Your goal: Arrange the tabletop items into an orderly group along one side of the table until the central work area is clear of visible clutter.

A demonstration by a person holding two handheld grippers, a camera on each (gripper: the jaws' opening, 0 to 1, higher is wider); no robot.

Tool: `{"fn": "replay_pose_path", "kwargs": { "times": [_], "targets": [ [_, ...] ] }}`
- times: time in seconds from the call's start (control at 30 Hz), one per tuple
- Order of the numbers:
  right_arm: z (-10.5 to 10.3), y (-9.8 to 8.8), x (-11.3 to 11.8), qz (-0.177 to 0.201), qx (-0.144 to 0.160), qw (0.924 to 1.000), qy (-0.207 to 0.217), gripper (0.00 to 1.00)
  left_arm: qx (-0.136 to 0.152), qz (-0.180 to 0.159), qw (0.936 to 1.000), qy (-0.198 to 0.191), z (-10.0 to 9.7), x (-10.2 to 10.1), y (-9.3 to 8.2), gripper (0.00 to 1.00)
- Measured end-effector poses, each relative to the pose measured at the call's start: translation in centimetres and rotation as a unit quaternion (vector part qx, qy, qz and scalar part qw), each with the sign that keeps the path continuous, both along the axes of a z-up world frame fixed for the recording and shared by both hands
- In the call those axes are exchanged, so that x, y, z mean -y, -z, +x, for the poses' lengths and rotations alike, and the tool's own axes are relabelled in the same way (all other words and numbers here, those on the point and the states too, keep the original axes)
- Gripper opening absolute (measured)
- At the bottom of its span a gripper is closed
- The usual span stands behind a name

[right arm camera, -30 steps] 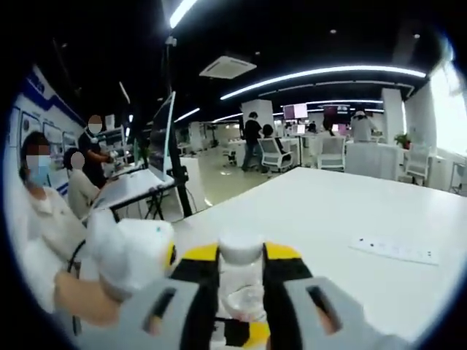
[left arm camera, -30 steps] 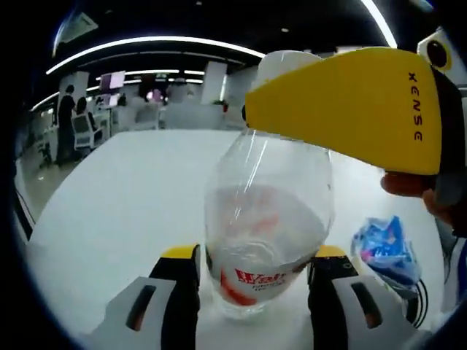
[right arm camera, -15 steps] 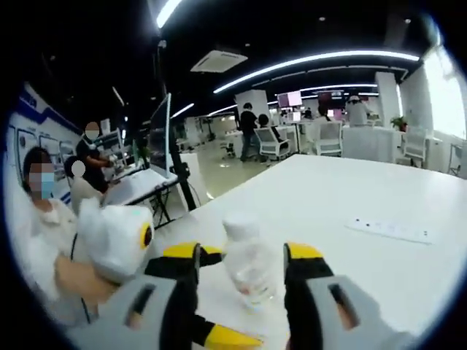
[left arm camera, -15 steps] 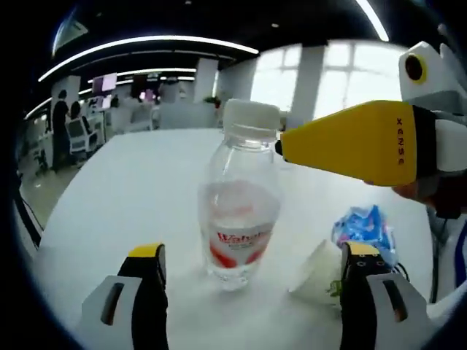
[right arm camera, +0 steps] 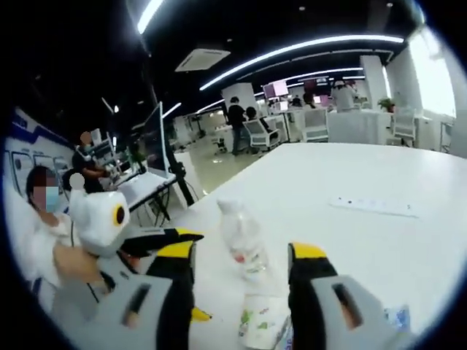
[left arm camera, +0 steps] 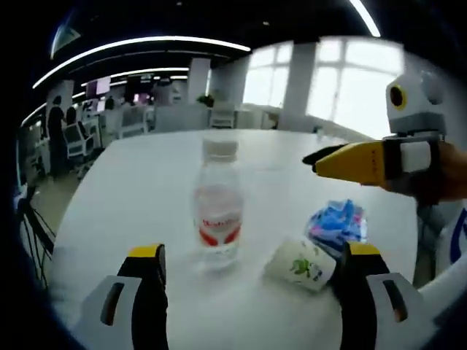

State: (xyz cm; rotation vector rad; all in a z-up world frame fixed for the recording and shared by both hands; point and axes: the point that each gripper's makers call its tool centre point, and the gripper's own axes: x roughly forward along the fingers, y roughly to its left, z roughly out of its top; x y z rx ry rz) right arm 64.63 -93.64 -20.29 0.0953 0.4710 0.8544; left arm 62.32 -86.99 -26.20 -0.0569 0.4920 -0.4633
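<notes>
A clear water bottle [left arm camera: 217,206] with a red label and white cap stands upright on the white table [left arm camera: 131,182], free of both grippers. A paper cup [left arm camera: 300,264] lies on its side to its right, beside a crumpled blue wrapper [left arm camera: 337,222]. My left gripper [left arm camera: 254,251] is open, set back from the bottle with its jaws wide apart. My right gripper [left arm camera: 321,157] hovers at the right, held by a hand. In the right gripper view the right gripper [right arm camera: 242,251] is open, with the bottle [right arm camera: 241,237] beyond its jaws and the cup [right arm camera: 259,321] below.
A white power strip [right arm camera: 372,206] lies flat farther along the table. The left gripper's yellow finger [right arm camera: 164,235] comes in from the left of the right gripper view. People sit at desks beyond the table's edge, among office chairs and monitors.
Both grippers were shut on the bottle a second ago. They have opened and drawn back, and the bottle now stands alone. The cup and wrapper have come into view.
</notes>
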Motion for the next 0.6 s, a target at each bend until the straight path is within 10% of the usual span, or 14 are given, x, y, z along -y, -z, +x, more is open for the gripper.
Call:
{"fn": "replay_pose_path", "kwargs": {
  "times": [0.6],
  "targets": [
    [-4.4,-0.1,5.9,0.003,-0.007,1.0,-0.006,0.49,0.005,0.003,0.9997,-0.024,-5.2,-0.1,-2.7,0.97]
  ]
}}
